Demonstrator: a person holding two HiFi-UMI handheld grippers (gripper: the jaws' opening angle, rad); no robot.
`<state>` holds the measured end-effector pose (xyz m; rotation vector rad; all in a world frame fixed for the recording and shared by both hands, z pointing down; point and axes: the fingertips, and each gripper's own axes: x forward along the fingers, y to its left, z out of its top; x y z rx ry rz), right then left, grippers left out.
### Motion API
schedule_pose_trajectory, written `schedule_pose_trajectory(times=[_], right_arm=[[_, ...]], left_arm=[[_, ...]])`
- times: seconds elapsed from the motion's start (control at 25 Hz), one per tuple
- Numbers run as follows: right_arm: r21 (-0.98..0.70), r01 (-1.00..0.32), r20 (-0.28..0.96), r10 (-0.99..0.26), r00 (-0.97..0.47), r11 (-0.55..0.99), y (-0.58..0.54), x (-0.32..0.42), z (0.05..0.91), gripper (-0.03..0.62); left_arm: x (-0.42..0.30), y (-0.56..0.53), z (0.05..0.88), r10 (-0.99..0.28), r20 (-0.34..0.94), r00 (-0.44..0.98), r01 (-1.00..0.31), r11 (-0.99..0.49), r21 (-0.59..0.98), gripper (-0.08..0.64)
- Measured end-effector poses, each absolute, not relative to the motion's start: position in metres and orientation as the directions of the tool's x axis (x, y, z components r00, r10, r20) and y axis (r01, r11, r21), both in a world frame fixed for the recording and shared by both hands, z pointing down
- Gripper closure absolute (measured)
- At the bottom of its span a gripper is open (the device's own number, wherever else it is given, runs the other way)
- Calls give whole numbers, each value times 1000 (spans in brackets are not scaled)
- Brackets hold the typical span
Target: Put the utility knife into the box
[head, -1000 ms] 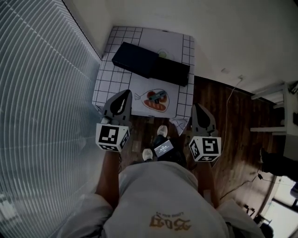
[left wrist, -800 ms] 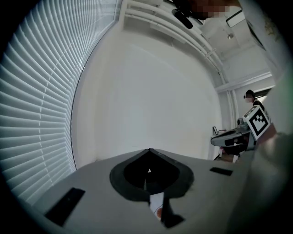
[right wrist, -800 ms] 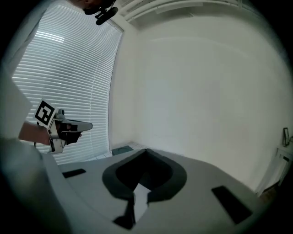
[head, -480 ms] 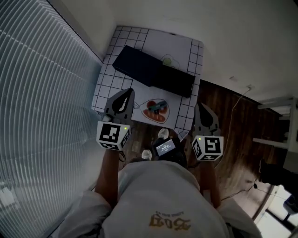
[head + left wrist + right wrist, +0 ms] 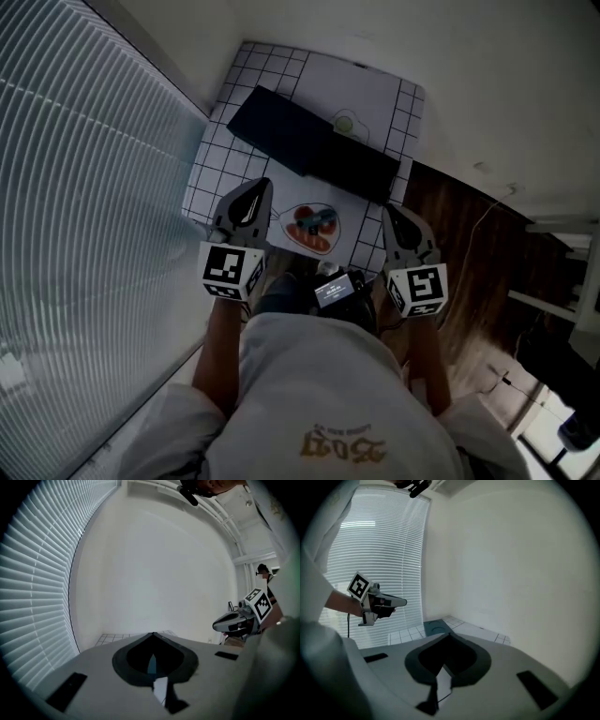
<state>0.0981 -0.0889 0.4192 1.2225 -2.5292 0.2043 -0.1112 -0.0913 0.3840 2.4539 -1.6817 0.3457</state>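
Head view: your utility knife (image 5: pixel 320 221) sits untouched, 6 o'clock of the box (image 5: pixel 309 145); left tongs (image 5: pixel 254 187) and right tongs (image 5: pixel 393 212) pressed together, empty.

On the table (image 5: pixel 211 178), the box (image 5: pixel 309 145) lies behind the utility knife (image 5: pixel 319 222).

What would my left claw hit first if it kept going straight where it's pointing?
Probably the left end of the black box on the checked table; the left claw points slightly down over the table's near edge. Depth is unclear, so the tabletop could come first.
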Motion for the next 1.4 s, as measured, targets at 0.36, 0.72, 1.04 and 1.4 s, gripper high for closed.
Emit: schedule_pose_trajectory(times=[0.36,0.72,1.04,1.4], right_arm=[[28,-707,418,-651,-634,707,-97,76,452,584],[11,-630,511,-546,-664,776,-96,72,500,583],[-19,-585,541,-484,-688,811,-89,57,540,583],[-23,-494,614,-378,-693,869,-77,33,578,580]], left_arm=[[-114,-98,417,-883,322,341,-935,-355,14,552],[-96,-104,460,-820,419,390,-894,-447,-43,552],[-84,-91,512,-763,491,421,-874,-487,-8,552],[-86,-72,558,-708,564,426,-870,-491,41,552]])
